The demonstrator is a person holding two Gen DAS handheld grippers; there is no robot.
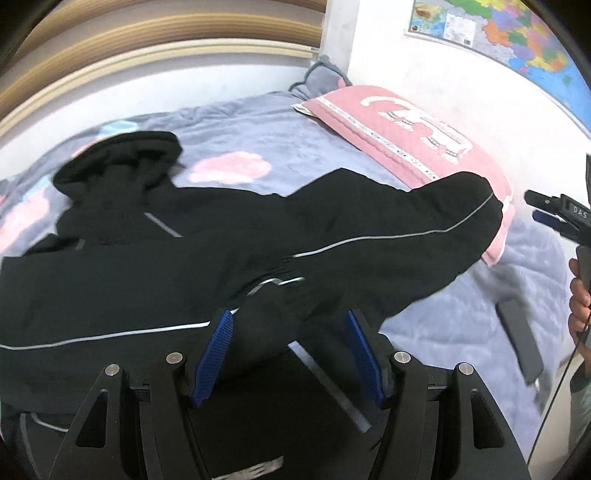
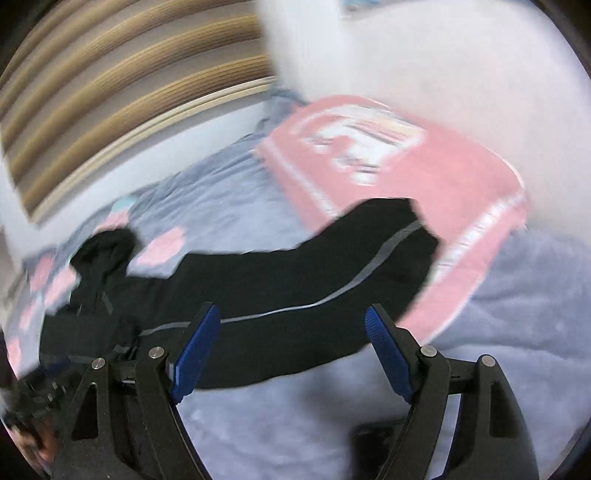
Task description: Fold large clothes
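The left tool (image 1: 290,332), black-framed with ribbed blue pads (image 1: 218,354), hangs over the black jacket with thin grey piping (image 1: 221,236), its jaws standing apart; dark fabric bulges up between the pads, though whether they actually press on it I cannot tell. The right tool (image 2: 291,332), of the same make, has its jaws wide apart with nothing between them (its own view is heavily blurred), and below it show only the jacket's sleeve (image 2: 332,266) and bare bedding. In the left wrist view the right tool (image 1: 554,216) also appears at the right edge, gripped from below by a person's hand (image 1: 580,306), well clear of the garment. The jacket lies spread across the bed covered by a grey-blue quilt with pink cloud shapes (image 1: 258,147), its hood (image 1: 122,158) bunched at the upper left and one sleeve (image 1: 443,221) stretched out to the right, the cuff end resting on the edge of a pink quilted pillow with a white pattern (image 1: 399,125). A flat dark rectangular object (image 1: 521,339) lies on the quilt near the hand; what it is cannot be made out. Behind the bed runs a wooden headboard with curved ridges (image 1: 147,37), and on the white wall above the pillow hangs a colourful map (image 1: 517,33).
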